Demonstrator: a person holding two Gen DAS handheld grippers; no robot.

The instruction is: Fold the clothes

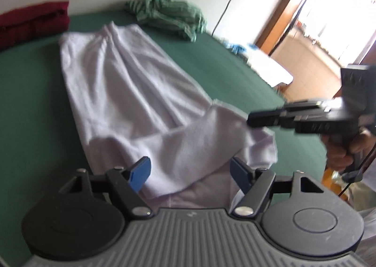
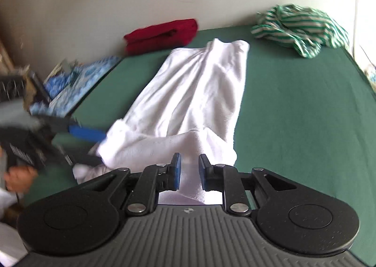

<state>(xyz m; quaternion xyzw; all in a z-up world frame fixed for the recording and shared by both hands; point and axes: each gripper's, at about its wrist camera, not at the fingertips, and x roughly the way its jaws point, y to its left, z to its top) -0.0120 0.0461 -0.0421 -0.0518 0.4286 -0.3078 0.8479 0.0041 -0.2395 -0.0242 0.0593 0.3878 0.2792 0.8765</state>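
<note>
While the left wrist view looked down a green desk (image 1: 235, 71), the left claw (image 1: 191, 176) stood wide open around the near folded end of a white garment (image 1: 122, 93). The right claw (image 1: 256, 120) reached the garment's right edge, its state unclear there. In the right wrist view, the right claw (image 2: 189, 171) was partly open with white cloth between its fingers, untouched by the pads. Folded red cloth (image 2: 162, 35) and a crumpled striped green shirt (image 2: 300, 29) lay at the far edge.
</note>
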